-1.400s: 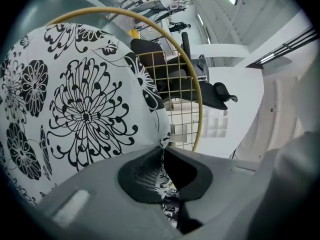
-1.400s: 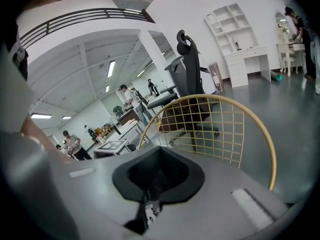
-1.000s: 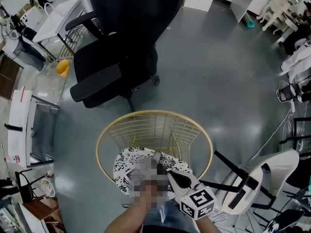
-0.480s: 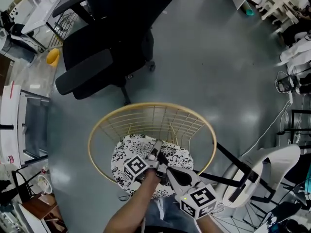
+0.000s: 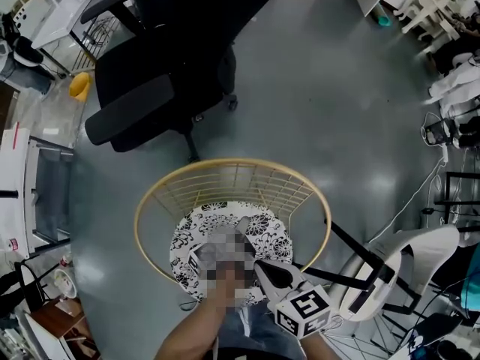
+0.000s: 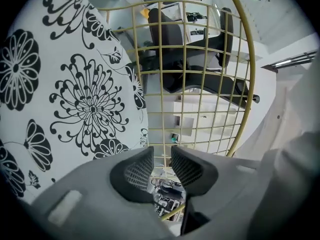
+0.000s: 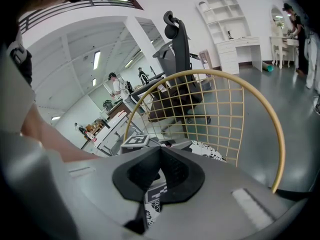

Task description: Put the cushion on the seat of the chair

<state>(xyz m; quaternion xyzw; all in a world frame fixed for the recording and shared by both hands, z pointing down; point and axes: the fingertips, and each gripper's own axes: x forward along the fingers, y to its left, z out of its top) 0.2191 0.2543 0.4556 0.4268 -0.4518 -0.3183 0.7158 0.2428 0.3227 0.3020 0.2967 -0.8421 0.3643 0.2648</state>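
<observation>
The left gripper (image 6: 162, 156) opens its empty jaws over the cushion (image 5: 264, 231) on the chair (image 5: 232, 162). The right gripper's (image 7: 160, 151) jaws touch.

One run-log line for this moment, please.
cushion on seat of gold wire chair | left tongs opening, nothing between them | right tongs shut, empty | placement looks done

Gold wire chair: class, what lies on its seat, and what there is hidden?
A black-and-white floral cushion lies on the seat of the wire chair. The person's arm covers its near edge; the seat beneath cannot be seen.
</observation>
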